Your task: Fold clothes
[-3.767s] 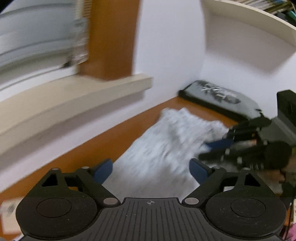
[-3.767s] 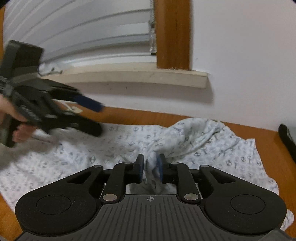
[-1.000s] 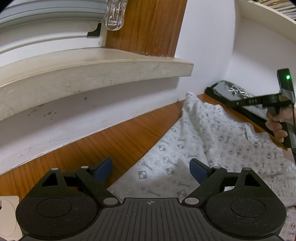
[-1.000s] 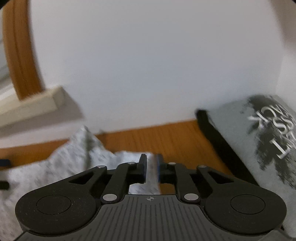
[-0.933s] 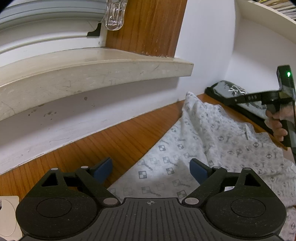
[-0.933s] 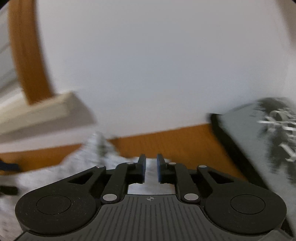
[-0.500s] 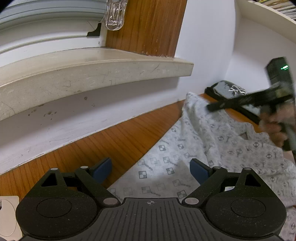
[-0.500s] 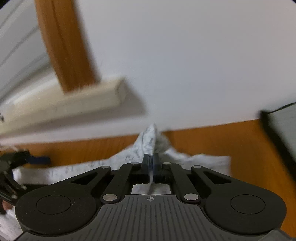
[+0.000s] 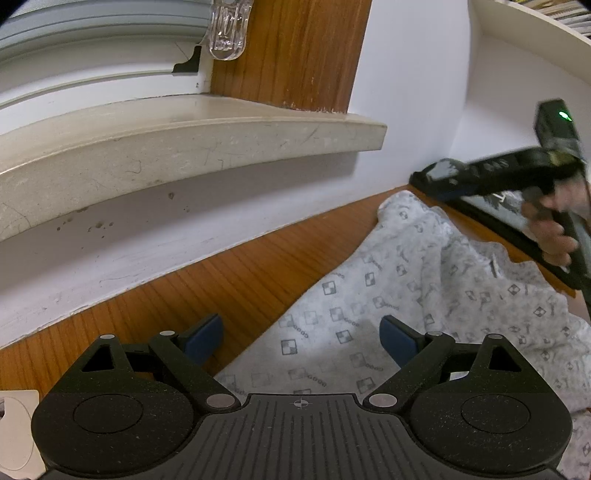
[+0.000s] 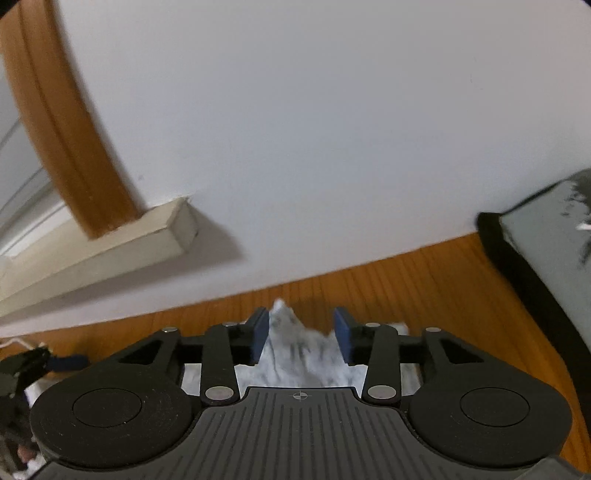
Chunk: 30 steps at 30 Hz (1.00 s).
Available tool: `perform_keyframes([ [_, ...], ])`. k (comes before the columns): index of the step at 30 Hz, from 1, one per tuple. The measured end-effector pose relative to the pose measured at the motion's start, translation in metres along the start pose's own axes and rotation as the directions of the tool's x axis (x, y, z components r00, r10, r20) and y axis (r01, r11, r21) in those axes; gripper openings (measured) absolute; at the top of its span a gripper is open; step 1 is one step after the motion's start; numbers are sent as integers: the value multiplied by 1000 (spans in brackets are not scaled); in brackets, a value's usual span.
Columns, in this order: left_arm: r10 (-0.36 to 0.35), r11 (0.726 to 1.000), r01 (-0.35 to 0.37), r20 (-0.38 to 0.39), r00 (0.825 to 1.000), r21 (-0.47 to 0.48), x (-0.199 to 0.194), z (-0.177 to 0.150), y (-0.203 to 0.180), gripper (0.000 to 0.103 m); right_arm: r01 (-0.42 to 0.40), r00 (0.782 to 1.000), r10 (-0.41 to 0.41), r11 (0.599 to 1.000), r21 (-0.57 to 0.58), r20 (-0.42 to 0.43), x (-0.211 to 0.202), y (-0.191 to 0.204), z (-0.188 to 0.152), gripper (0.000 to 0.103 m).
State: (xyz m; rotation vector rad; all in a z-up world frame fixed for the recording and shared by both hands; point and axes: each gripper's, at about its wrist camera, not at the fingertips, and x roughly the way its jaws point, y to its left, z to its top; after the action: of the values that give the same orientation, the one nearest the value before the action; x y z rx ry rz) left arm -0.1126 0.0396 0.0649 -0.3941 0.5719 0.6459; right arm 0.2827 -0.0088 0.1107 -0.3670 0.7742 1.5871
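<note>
The garment (image 9: 424,295), a pale grey-white cloth printed with small checkered squares and chain-like marks, lies spread and rumpled across the orange-brown wooden tabletop (image 9: 229,284), running from the near right toward the far wall. Its far corner is bunched into a soft peak beside the wall, and that peak (image 10: 291,336) stands between the blue pads of the right gripper (image 10: 301,336), whose jaws are opening; the cloth sits in the gap, close against the left pad, with no visible clamp on it.

Seen from the left wrist, the right gripper (image 9: 447,184) angles down over the far end of the cloth, blurred by motion, with a person's hand (image 9: 550,225) wrapped round its black handle and a green light glowing on its top. The left gripper (image 9: 301,338) hangs released above the near edge of the garment, its 2 blue pads spread wide, the left pad over bare wood and the right pad over printed fabric, neither touching anything.

A dark folded item (image 10: 543,236) with a grey panel and pale lettering lies on the table at the far right, against the wall. A scuffed cream stone windowsill (image 9: 184,147) juts from the white wall, topped by a grained wooden frame (image 9: 295,51). A clear plastic clip (image 9: 227,29) hangs at the window.
</note>
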Motion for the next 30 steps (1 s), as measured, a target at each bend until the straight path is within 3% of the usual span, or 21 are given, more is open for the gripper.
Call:
perform_keyframes([
  [4,0,1000,0,-1,1000,0,-1,0,0,93,-5,999,4,1000,-11,-47,27,6,4,39],
  [6,-1,1000,1,-1,1000,-1,-1,1,0,93,-26,999,25,999,-34,-29,29,9,3,7],
  [8,-3,1000,3,-1,1000,-2,-1,0,0,94,28,999,-25,998,-58,45,21,11,4,1],
  [9,-4,1000,4,-1,1000,-2,-1,0,1,94,54,996,-49,996,-67,80,17,11,4,1],
  [13,-8,1000,8,-4,1000,-4,0,0,1,97,50,999,-48,995,-84,26,27,10,1,2],
  [15,-7,1000,7,-6,1000,-5,0,1,2,100,41,999,-40,994,-102,4,27,11,-2,10],
  [17,-6,1000,6,-4,1000,-7,0,1,2,100,55,998,-50,991,-122,45,12,15,-5,35],
  [20,3,1000,-3,2,1000,-1,-2,0,2,100,42,994,-22,982,-185,108,-18,30,-13,36],
  [25,67,996,-69,31,997,61,-31,6,-3,100,-27,990,72,940,-339,121,-58,72,-47,36],
  [27,72,996,-74,40,997,57,-53,6,2,100,-85,988,127,921,-380,88,-64,102,-60,36],
  [30,134,989,-137,51,990,49,-95,-7,14,99,-181,978,206,903,-389,22,-63,121,-80,36],
])
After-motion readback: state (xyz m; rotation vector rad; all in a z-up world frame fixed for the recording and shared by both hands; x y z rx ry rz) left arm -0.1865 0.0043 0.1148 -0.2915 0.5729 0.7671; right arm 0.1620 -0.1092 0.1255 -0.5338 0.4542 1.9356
